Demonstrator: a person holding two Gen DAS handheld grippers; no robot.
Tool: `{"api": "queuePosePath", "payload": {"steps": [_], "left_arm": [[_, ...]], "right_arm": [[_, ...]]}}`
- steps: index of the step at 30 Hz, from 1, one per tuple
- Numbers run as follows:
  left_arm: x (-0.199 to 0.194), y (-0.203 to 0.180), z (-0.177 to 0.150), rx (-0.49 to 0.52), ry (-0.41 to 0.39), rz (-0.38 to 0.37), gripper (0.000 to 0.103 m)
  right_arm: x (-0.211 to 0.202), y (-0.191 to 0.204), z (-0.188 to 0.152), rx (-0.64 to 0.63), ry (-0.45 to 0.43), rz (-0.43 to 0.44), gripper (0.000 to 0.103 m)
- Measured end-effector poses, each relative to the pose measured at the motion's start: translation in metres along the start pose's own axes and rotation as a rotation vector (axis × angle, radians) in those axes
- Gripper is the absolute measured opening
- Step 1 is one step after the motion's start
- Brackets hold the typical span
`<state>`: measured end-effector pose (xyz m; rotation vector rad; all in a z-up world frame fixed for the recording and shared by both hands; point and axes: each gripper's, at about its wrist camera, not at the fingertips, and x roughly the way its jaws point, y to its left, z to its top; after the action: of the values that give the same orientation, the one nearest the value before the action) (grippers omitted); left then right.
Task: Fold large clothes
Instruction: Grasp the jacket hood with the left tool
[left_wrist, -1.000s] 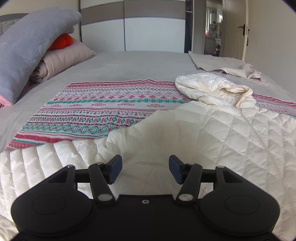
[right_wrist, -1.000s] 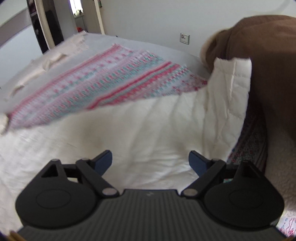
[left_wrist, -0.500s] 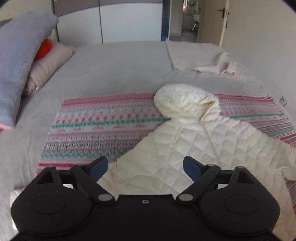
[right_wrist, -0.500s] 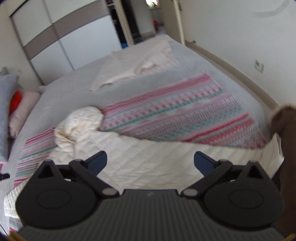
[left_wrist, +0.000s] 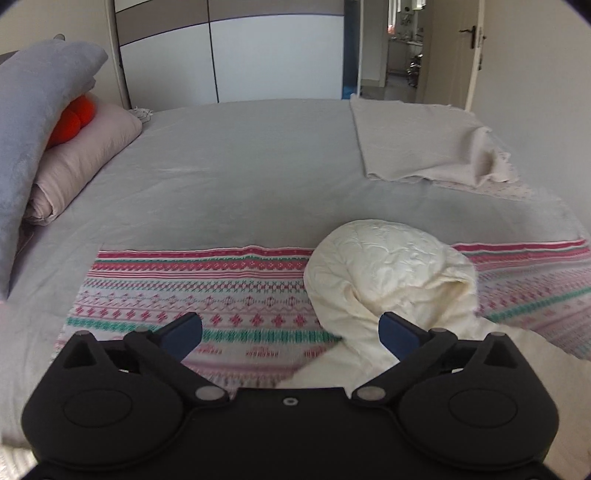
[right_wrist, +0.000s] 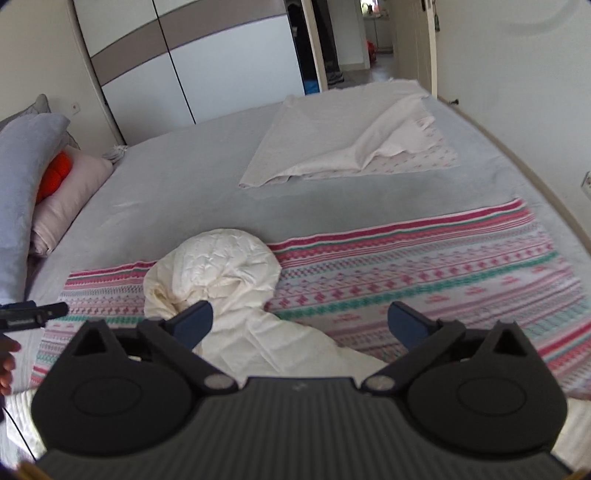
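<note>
Jaws: left gripper (left_wrist: 290, 328) and right gripper (right_wrist: 300, 322) spread wide, nothing held.
Jacket (right_wrist: 221, 275): cream, quilted, hood bunched.
Hidden: lower jacket, behind grippers.

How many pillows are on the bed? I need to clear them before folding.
2 for sure: a grey pillow at the left edge, leaning over a pink pillow below it. More may be hidden behind them.

Grey bed (left_wrist: 240, 177), white wardrobe (left_wrist: 273, 55)

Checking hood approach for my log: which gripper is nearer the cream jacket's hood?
Left, marginally. The left gripper has the hood just beyond its right finger; the right gripper sees it beyond its left finger, slightly farther. Both open, touching nothing.
</note>
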<state>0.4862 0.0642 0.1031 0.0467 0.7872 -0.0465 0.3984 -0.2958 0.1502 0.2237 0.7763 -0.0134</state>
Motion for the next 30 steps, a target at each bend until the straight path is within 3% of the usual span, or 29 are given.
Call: {"api": "queuePosePath", "payload": {"steps": [3,7,13,17,21,23,24,25,27,30], "left_arm": [[0.06,-0.014,-0.002,-0.019,-0.019,0.015,0.103],[0.112,-0.018,-0.017,-0.059,-0.141,-0.029,0.102],[0.167,-0.02,-0.059,-0.021,-0.216,-0.148,0.1],[0.165,-0.012,-0.065,-0.07,-0.236,-0.192,0.075],[0.16,-0.007,-0.068,-0.084,-0.231,-0.175,0.044],[0.156,-0.007,-0.07,-0.088,-0.249,-0.152,0.031],[0.155,-0.008,-0.07,-0.089,-0.264,-0.14,0.027],[0.153,-0.008,-0.071,-0.094,-0.277,-0.129,0.026],[0.156,-0.005,-0.071,-0.121,-0.264,-0.089,0.025],[0.164,0.007,-0.07,-0.192,-0.202,-0.095,0.026]], "right_arm": [[0.076,0.012,0.002,0.035,0.017,0.011,0.103],[0.176,0.023,-0.007,0.06,0.002,0.029,0.103],[0.253,0.034,-0.042,0.023,-0.084,0.139,0.103],[0.27,0.032,-0.065,-0.005,-0.127,0.151,0.1],[0.264,0.015,-0.062,0.081,-0.153,0.173,0.077],[0.261,0.008,-0.062,0.097,-0.16,0.169,0.062],[0.26,0.007,-0.062,0.091,-0.162,0.149,0.048],[0.26,0.007,-0.062,0.088,-0.159,0.146,0.038],[0.263,0.004,-0.063,0.097,-0.149,0.135,0.029],[0.266,0.005,-0.063,0.088,-0.142,0.109,0.027]]}}
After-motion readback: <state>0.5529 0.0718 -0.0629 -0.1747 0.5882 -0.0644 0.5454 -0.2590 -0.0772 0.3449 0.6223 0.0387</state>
